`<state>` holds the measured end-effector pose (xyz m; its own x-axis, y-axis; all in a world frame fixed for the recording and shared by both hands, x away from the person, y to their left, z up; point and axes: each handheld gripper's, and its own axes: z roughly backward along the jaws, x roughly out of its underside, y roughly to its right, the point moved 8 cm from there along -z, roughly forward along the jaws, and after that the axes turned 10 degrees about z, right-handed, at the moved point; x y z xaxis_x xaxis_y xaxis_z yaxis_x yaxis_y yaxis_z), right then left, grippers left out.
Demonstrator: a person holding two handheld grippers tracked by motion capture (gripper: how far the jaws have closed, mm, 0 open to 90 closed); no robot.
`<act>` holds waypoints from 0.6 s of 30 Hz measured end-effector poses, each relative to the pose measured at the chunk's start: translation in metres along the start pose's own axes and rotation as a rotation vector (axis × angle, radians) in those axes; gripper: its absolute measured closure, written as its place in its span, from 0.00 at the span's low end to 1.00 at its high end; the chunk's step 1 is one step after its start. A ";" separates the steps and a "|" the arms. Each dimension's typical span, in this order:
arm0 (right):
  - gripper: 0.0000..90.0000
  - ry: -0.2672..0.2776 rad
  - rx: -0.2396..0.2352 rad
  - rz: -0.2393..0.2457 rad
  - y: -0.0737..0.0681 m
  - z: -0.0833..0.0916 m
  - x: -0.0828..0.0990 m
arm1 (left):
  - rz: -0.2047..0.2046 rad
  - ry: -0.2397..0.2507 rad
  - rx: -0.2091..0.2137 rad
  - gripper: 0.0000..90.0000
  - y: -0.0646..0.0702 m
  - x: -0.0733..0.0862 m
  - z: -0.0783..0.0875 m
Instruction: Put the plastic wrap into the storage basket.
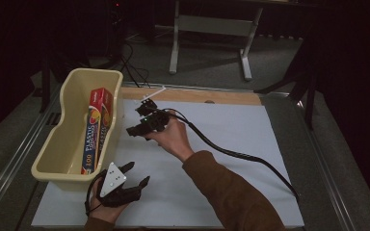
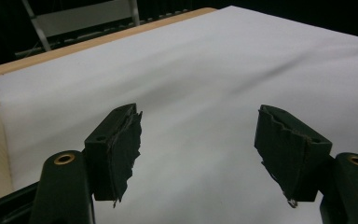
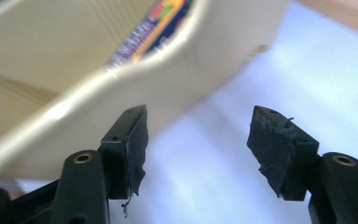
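Plastic wrap box (image 1: pixel 95 130) lies lengthwise inside the cream bin (image 1: pixel 53 159), one end propped on the far wall; packing looks done, pull-away left. Bin holds nothing else visible. Right gripper (image 1: pixel 136 120) just beside the bin rim, fingers spread, empty. Left gripper (image 1: pixel 137 175) near bench (image 1: pixel 231 144) front edge, fingers wide, empty.
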<state>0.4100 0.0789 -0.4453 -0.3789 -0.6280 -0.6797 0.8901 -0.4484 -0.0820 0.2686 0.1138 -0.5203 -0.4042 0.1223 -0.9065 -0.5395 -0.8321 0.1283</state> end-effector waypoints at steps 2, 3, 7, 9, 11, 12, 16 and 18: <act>0.40 0.002 0.023 0.028 0.002 0.004 0.005 | 0.000 -0.001 -0.001 0.34 0.000 0.000 0.000; 0.40 0.007 0.067 0.078 0.005 0.014 0.017 | 0.002 -0.001 0.000 0.34 0.000 0.000 0.000; 0.36 0.029 0.131 0.175 0.004 0.032 0.036 | 0.001 -0.005 -0.001 0.34 0.000 0.001 -0.001; 0.34 0.056 0.143 0.213 0.002 0.040 0.044 | 0.001 -0.005 0.000 0.34 0.001 0.001 -0.001; 0.33 0.086 0.162 0.226 0.002 0.047 0.054 | 0.000 -0.004 0.002 0.34 0.002 0.000 -0.002; 0.33 0.091 0.170 0.240 0.003 0.050 0.059 | -0.001 -0.002 0.005 0.34 0.002 0.000 -0.002; 0.31 0.110 0.210 0.247 0.008 0.063 0.083 | -0.002 -0.008 0.007 0.34 0.002 0.001 -0.003; 0.31 0.115 0.218 0.235 0.010 0.069 0.097 | -0.001 -0.007 0.007 0.34 0.003 0.001 -0.003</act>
<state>0.3649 -0.0305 -0.4617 -0.1280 -0.6602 -0.7401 0.8701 -0.4329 0.2358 0.2694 0.1100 -0.5218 -0.4088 0.1272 -0.9037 -0.5452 -0.8282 0.1301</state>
